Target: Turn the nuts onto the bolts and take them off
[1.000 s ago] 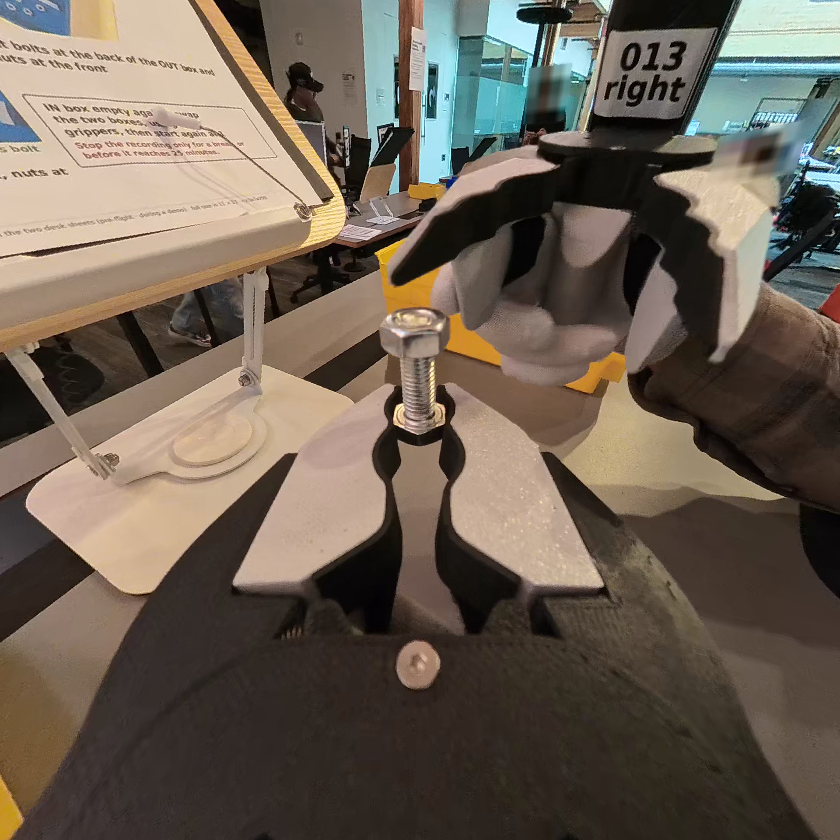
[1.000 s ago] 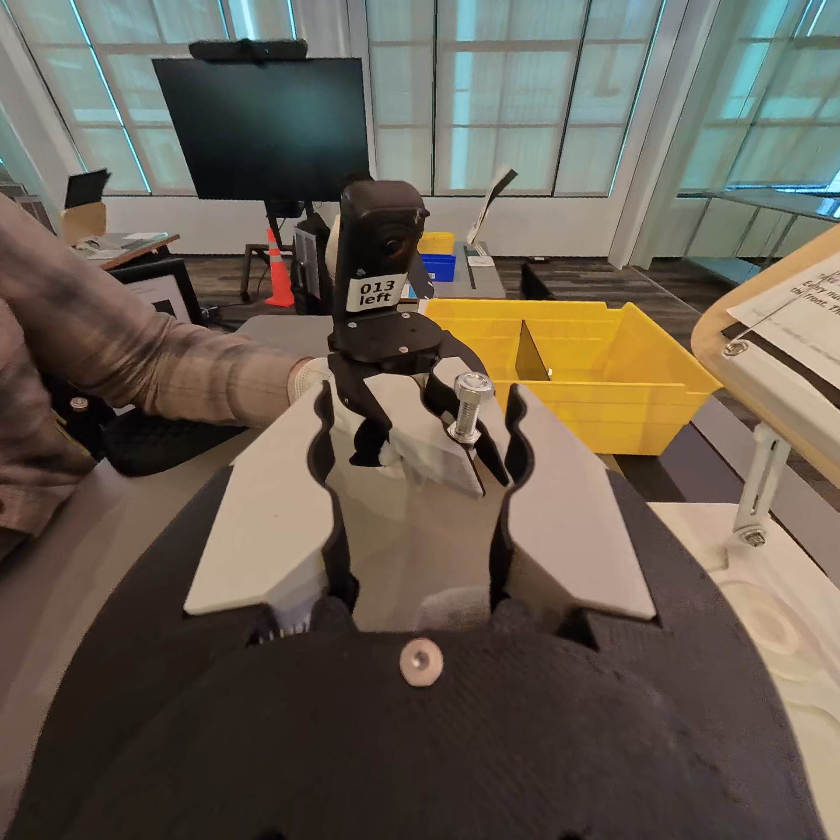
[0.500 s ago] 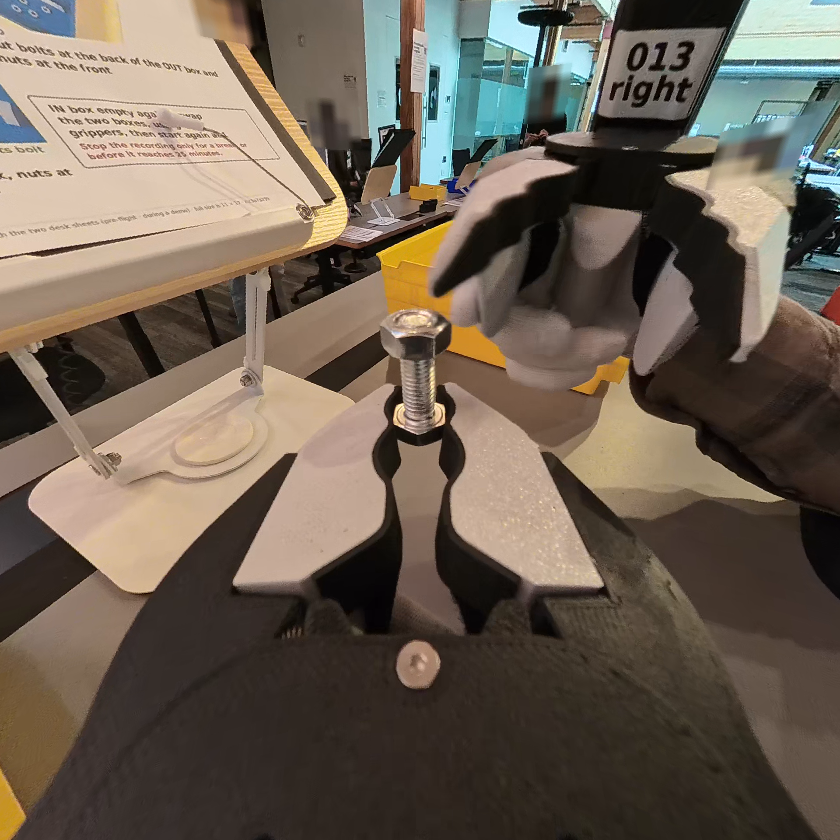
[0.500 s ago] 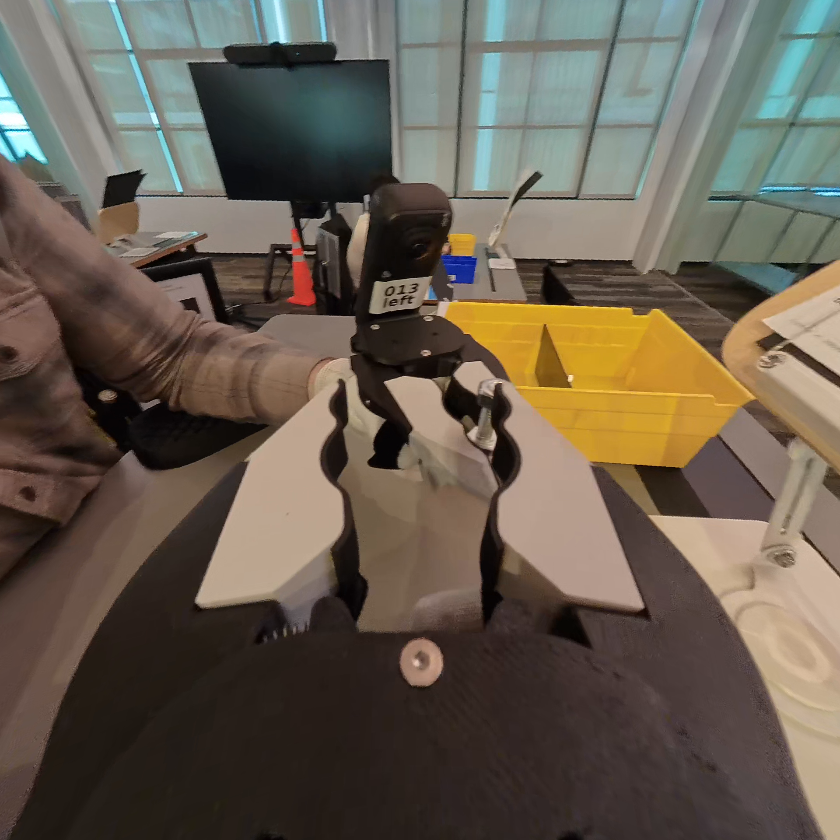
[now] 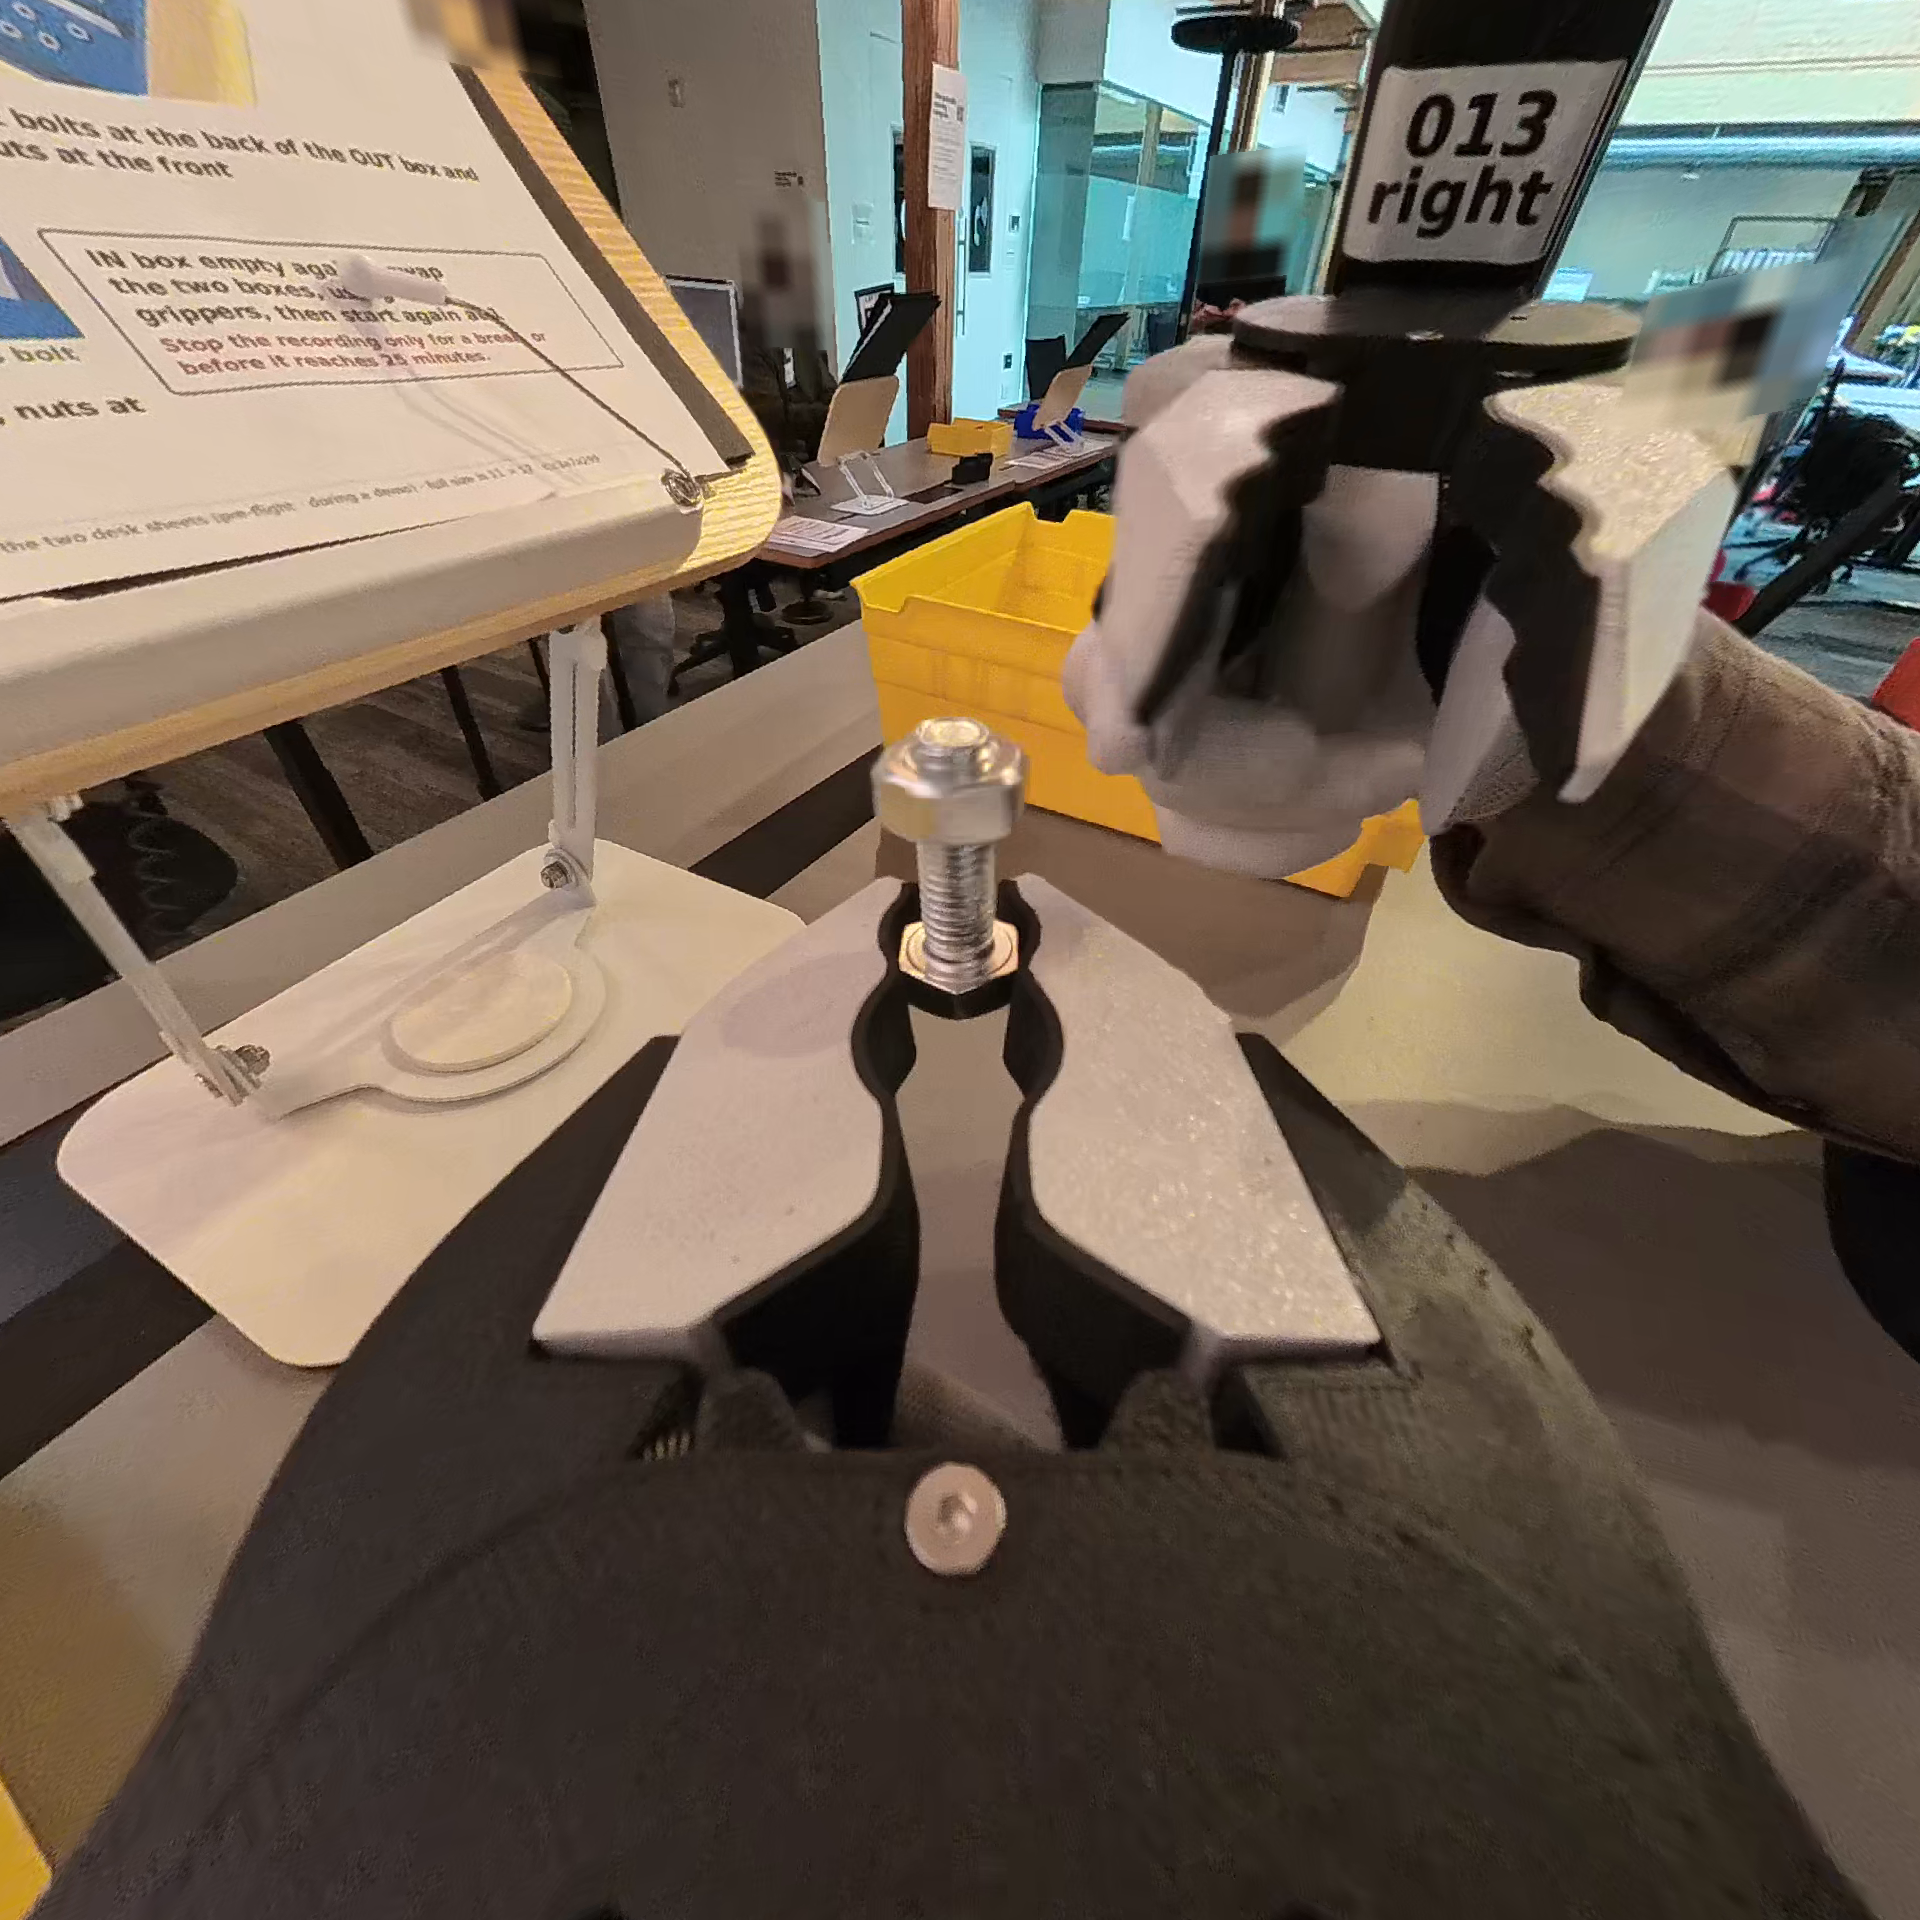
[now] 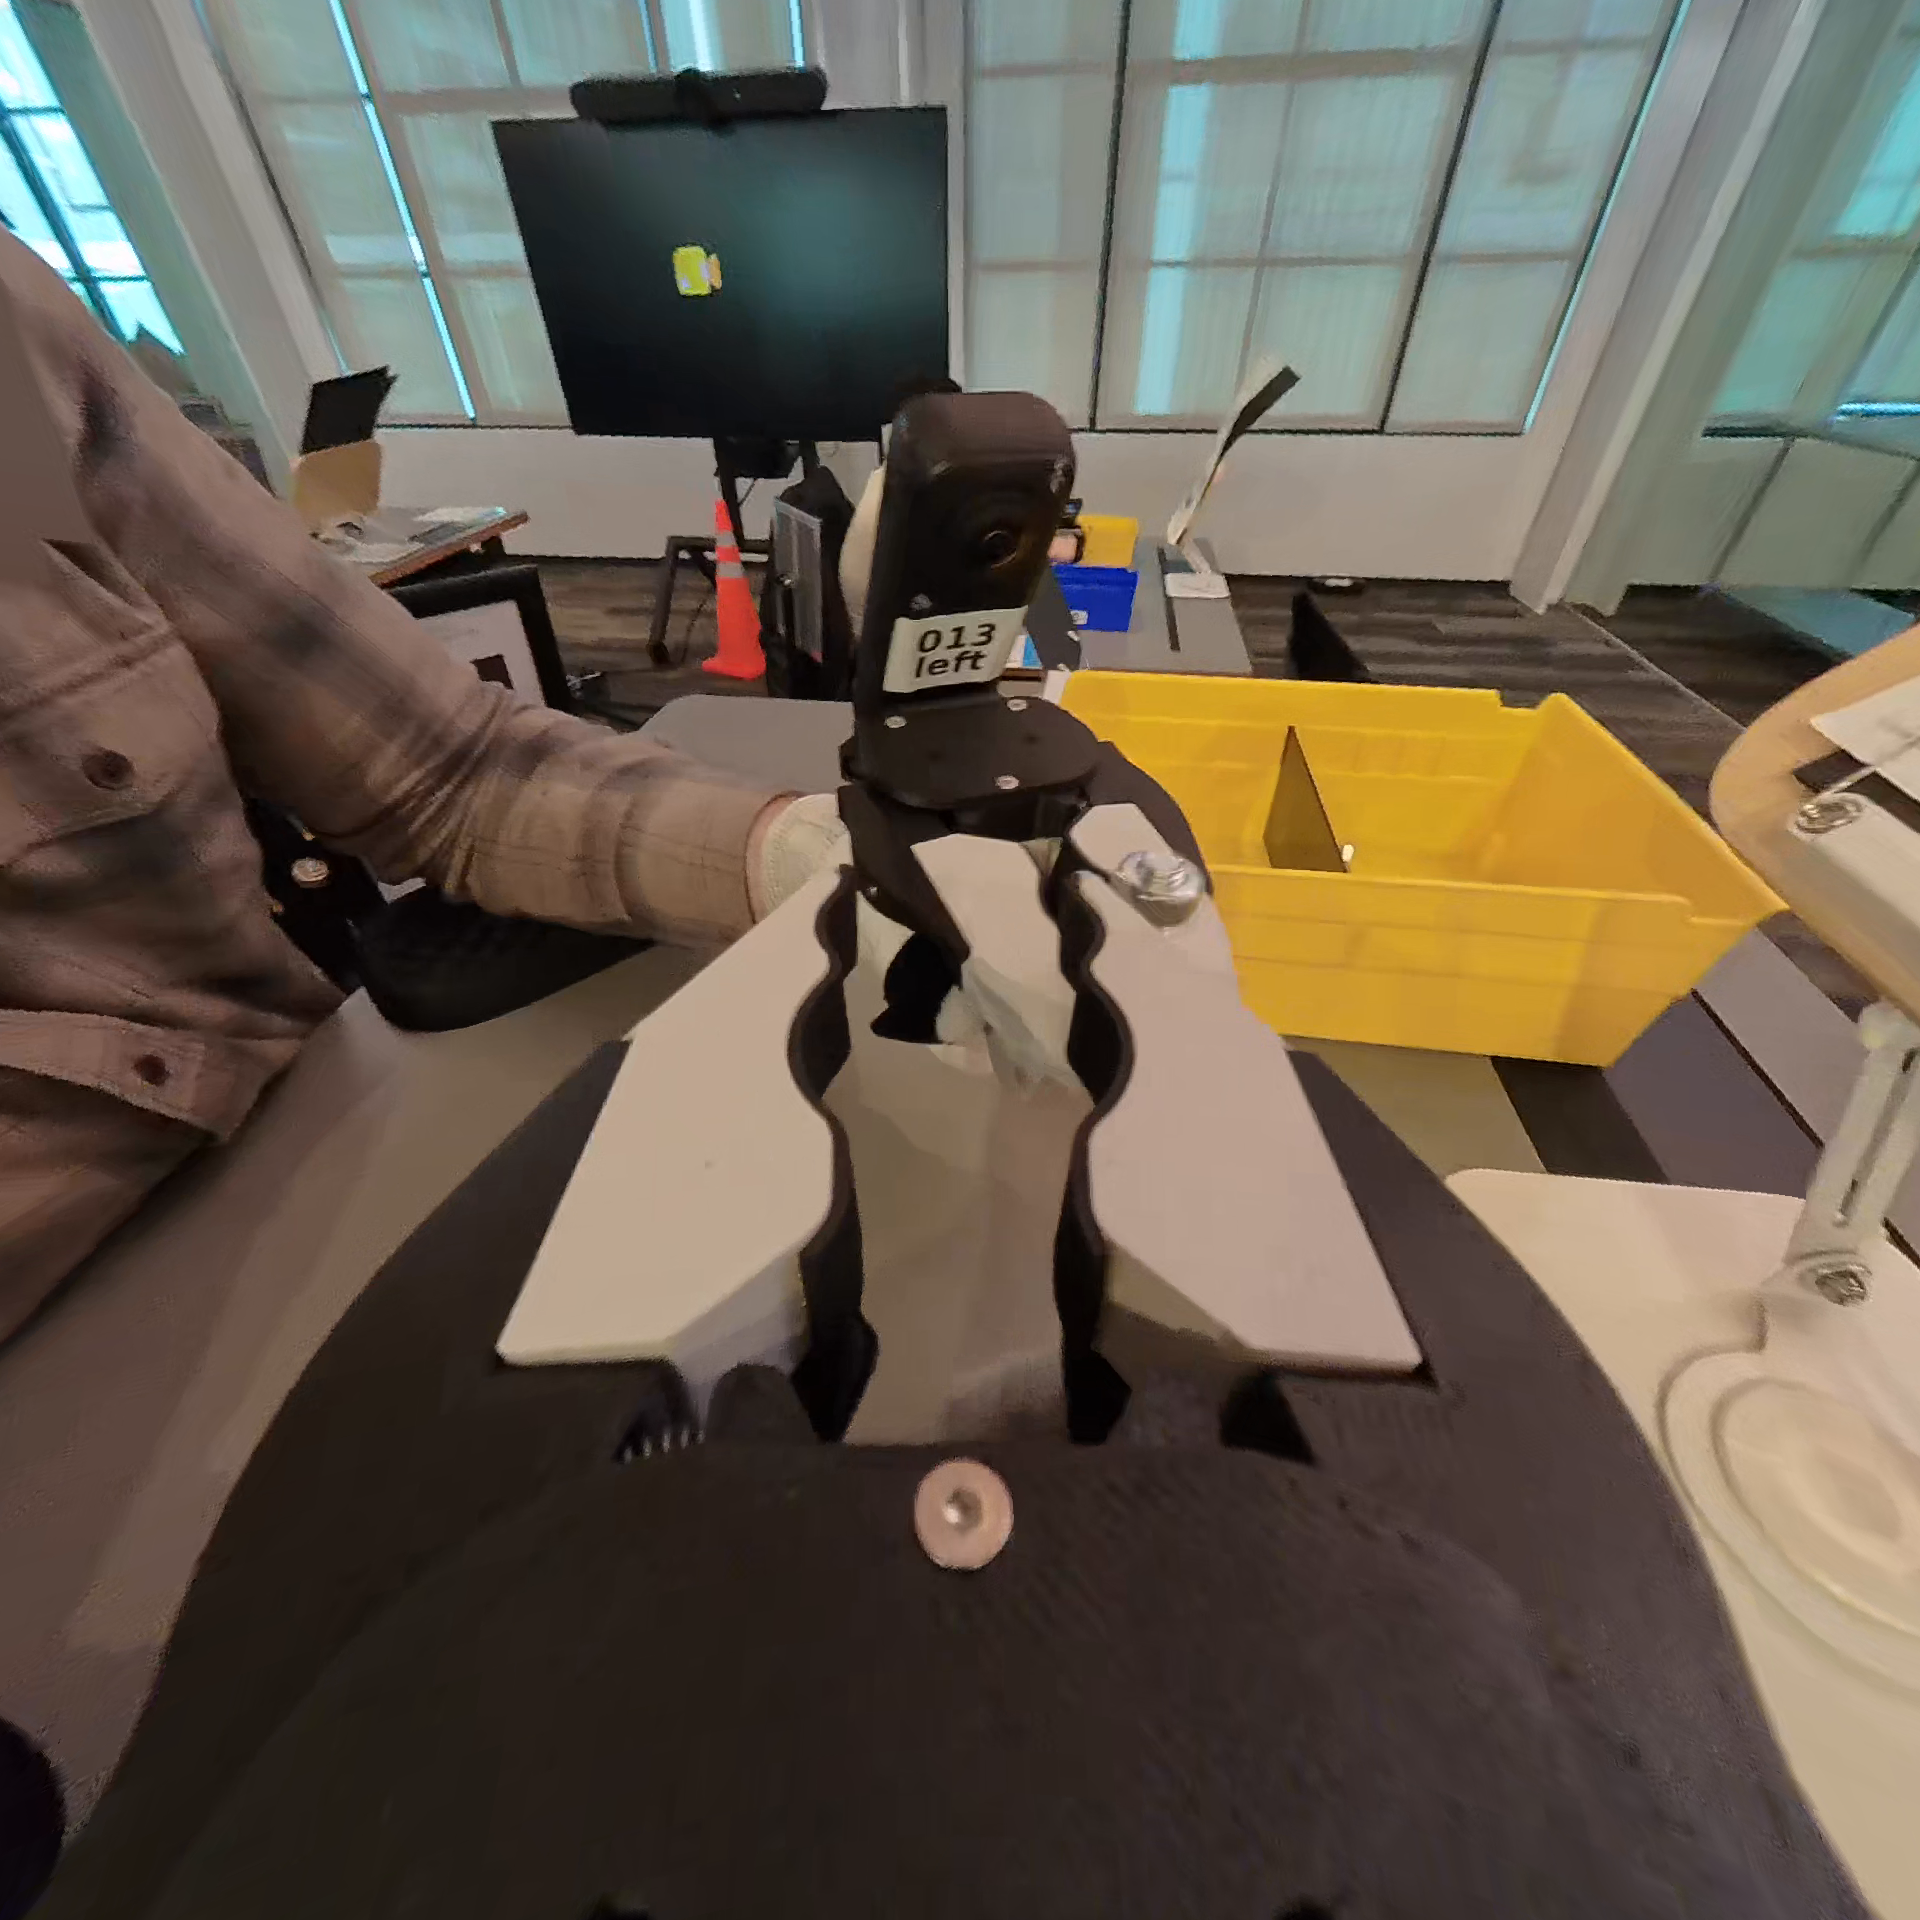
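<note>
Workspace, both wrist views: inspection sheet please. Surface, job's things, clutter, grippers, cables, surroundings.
Surface: grey table, bare where visible.
Job's things: bolt upright, hex end up, nut low on its thread. Yellow bin with a dark divider stands behind.
Clutter: white stand carrying a tilted instruction board.
Grippers: left gripper shut on the nut; right gripper open, empty, apart from the bolt.
Cables: nothing seen.
Surroundings: open office, large windows, dark screen on a stand, orange cone, desks farther back.
</note>
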`<state>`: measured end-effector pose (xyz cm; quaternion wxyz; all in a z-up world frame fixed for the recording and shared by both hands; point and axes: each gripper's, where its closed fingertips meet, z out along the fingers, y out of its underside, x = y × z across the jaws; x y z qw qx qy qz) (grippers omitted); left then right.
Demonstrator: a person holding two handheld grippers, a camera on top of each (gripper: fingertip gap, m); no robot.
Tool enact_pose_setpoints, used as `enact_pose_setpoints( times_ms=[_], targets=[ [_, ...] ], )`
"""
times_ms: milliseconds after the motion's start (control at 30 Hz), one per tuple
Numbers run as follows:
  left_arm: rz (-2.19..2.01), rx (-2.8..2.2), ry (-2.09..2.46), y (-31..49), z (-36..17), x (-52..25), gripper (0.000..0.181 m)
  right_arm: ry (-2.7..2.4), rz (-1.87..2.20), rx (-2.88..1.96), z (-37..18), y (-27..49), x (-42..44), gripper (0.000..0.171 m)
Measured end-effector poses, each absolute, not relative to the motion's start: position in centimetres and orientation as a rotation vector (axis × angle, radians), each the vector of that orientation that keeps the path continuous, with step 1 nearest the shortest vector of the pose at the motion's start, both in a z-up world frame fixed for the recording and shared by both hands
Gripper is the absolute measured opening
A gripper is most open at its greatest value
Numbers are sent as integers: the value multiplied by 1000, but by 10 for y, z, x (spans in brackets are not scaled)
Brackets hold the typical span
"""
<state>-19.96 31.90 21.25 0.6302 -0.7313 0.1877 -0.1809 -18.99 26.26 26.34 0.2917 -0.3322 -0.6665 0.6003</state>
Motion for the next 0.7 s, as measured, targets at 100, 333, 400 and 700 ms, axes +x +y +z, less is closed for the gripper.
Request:
enact_pose_setpoints(
  times_ms=[100,333,400,700],
  targets=[
    [-414,-1678,437,319,211,-197,14,-1730,1553,-937,261,269,-201,68],
    [-422,-1676,438,318,212,-197,14,-1734,1482,-969,253,272,-210,66],
    [-418,-1678,450,318,211,-195,14,-1718,1443,-997,251,277,-215,56],
    [-427,-1670,472,316,212,-189,14,-1683,1456,-1033,247,282,-224,17]
  ],
)
